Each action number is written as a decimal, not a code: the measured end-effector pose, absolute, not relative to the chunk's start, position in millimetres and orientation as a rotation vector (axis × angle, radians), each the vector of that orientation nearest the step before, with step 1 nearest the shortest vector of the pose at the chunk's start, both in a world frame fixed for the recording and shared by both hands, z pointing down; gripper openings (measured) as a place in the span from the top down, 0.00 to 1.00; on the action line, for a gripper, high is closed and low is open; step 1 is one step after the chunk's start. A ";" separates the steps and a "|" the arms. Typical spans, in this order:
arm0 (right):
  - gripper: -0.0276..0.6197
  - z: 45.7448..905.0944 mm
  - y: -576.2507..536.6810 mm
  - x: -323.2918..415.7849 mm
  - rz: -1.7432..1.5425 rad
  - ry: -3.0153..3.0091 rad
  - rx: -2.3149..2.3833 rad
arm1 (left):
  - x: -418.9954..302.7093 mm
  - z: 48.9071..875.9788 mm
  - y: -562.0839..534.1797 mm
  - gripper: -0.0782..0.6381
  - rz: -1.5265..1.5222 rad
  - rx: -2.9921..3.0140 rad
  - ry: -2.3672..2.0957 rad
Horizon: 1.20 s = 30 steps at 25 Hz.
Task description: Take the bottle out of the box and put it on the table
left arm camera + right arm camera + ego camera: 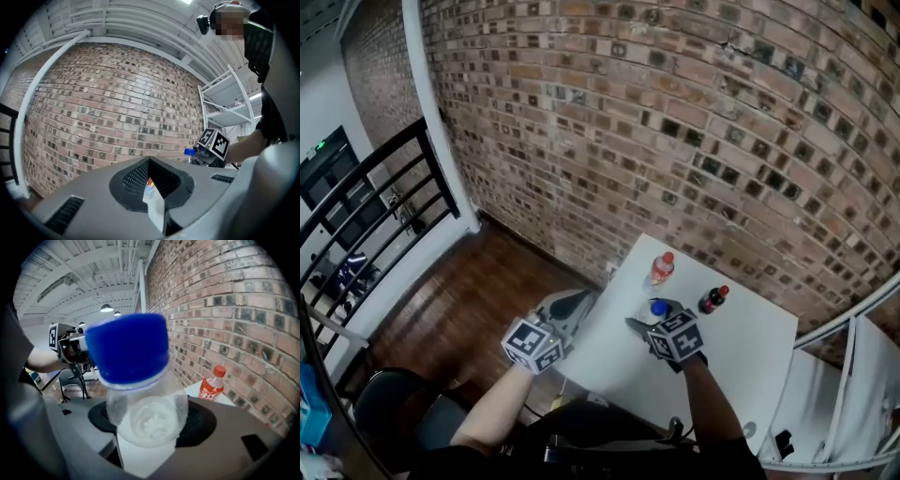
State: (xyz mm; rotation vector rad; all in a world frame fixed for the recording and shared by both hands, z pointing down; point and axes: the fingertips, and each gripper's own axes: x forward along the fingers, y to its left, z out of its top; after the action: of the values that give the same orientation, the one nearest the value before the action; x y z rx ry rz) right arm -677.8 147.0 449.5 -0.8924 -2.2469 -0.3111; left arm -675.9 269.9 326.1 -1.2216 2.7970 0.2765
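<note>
Right claw [147, 427]: holds the bottle [140, 394]. The jaws stand wide round its clear body, and the blue cap [126, 348] pokes up past them.
Slip risk: the claw tilts downward and the clear plastic looks smooth. A slack squeeze could let the bottle slide out forward before it is on the table [741, 356].
Topple risk: if it is released while leaning, it could land on its edge, fall and roll.
Knock risk: the red bottle [212, 385] stands just ahead and right of the tips. The dark bottle [712, 300] is near on the right too. A swing that way could fell either.
Bottle place: between the right claw's jaws, over the table; contact with the table cannot be told.
Left claw [151, 187]: jaws drawn together, with only a small coloured fleck at the tip that is too small to name. It hangs off the table's edge, well left of the right claw.
Box: in no view.
</note>
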 end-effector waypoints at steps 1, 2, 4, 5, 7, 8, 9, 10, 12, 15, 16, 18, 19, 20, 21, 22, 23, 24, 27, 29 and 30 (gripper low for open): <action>0.45 455.1 147.9 -684.9 -0.309 -2.233 -0.909 | -682.5 330.5 268.7 0.88 0.270 -1.215 2.815; 0.45 461.0 148.6 -691.6 -0.304 -2.221 -0.922 | -688.3 335.7 267.4 0.88 0.268 -1.212 2.835; 0.45 473.0 148.4 -703.3 -0.290 -2.206 -0.930 | -698.1 347.0 265.5 0.88 0.281 -1.206 2.871; 0.45 479.3 147.6 -708.4 -0.287 -2.198 -0.928 | -702.1 352.7 265.0 0.88 0.289 -1.201 2.888; 0.45 493.2 144.8 -716.9 -0.288 -2.177 -0.918 | -708.1 363.3 265.1 0.88 0.299 -1.185 2.919; 0.45 499.9 144.3 -719.6 -0.285 -2.161 -0.919 | -710.3 368.1 265.8 0.88 0.302 -1.175 2.934; 0.45 506.1 145.0 -721.2 -0.282 -2.143 -0.927 | -712.0 372.8 266.7 0.88 0.304 -1.166 2.950; 0.45 511.6 146.7 -721.8 -0.279 -2.129 -0.938 | -713.3 377.6 267.9 0.88 0.305 -1.158 2.967; 0.45 520.4 150.2 -722.2 -0.275 -2.114 -0.956 | -715.0 387.2 270.2 0.88 0.311 -1.143 2.997; 0.45 524.9 155.6 -725.1 -0.277 -2.127 -0.982 | -717.4 397.0 273.0 0.88 0.319 -1.119 3.026; 0.45 525.2 157.3 -726.3 -0.281 -2.132 -0.995 | -718.2 398.8 273.8 0.88 0.320 -1.111 3.030; 0.45 524.5 160.4 -727.4 -0.286 -2.141 -1.016 | -719.0 401.0 274.9 0.88 0.323 -1.101 3.036; 0.45 523.9 161.9 -727.3 -0.291 -2.146 -1.024 | -719.0 401.7 275.2 0.88 0.324 -1.099 3.040; 0.44 523.7 163.3 -726.9 -0.299 -2.148 -1.031 | -718.9 401.9 275.4 0.88 0.321 -1.100 3.044; 0.44 523.8 164.4 -726.4 -0.304 -2.149 -1.035 | -718.8 401.9 275.5 0.88 0.318 -1.102 3.047; 0.44 524.0 165.0 -726.4 -0.302 -2.154 -1.037 | -718.8 402.0 275.4 0.88 0.316 -1.103 3.047; 0.44 524.1 165.1 -726.8 -0.294 -2.163 -1.039 | -718.8 402.0 275.0 0.88 0.314 -1.107 3.046; 0.43 523.9 165.1 -727.2 -0.280 -2.173 -1.040 | -718.7 401.7 274.4 0.88 0.313 -1.113 3.046; 0.42 524.4 164.9 -726.5 -0.222 -2.181 -1.040 | -718.2 398.5 273.4 0.88 0.310 -1.124 3.039; 0.32 530.5 164.1 -723.8 -0.214 -2.152 -1.032 | -718.1 395.2 275.5 0.88 0.323 -1.111 3.031; 0.28 533.7 163.3 -722.8 -0.213 -2.143 -1.024 | -717.7 393.7 277.2 0.88 0.330 -1.104 3.028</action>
State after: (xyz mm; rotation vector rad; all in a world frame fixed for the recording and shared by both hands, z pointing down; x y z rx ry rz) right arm -722.8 163.3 533.7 -1.0241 -2.1429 -0.2130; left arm -717.7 277.2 393.7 -1.1036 3.0285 0.3301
